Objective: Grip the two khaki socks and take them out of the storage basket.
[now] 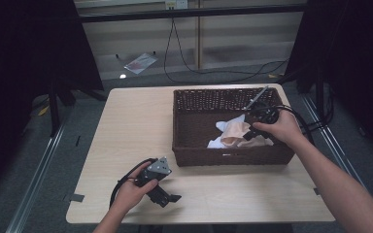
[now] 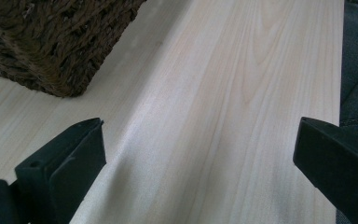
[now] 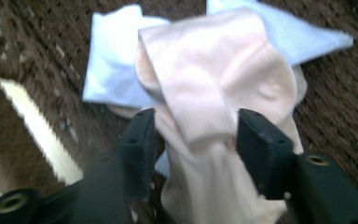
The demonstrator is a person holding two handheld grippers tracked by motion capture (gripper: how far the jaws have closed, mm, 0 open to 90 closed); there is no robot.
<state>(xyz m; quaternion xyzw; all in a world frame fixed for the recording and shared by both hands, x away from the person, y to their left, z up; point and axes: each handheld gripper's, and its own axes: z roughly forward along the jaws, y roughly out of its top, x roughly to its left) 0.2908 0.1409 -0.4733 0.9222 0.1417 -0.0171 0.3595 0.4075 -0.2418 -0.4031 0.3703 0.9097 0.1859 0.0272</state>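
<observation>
A dark brown woven basket (image 1: pixel 233 158) stands on the right half of the light wooden table (image 1: pixel 136 126). Inside it lie a beige sock (image 1: pixel 238 132) and white socks (image 1: pixel 223 125). My right gripper (image 1: pixel 255 125) reaches down into the basket, held by a hand. In the right gripper view its jaws (image 3: pixel 196 135) press both sides of the beige sock (image 3: pixel 214 70), which lies over the white socks (image 3: pixel 114 60). My left gripper (image 1: pixel 175 199) rests near the table's front edge, open and holding nothing (image 2: pixel 198 140). The basket's corner (image 2: pixel 51 42) is ahead and to its left.
Black cables trail from both grippers across the table. A thin silvery rod (image 1: pixel 256 99) leans at the basket's far right corner. Beyond the table is grey floor with a cable and a plastic bag (image 1: pixel 140 62). Bare tabletop (image 2: pixel 223 93) lies left of and in front of the basket.
</observation>
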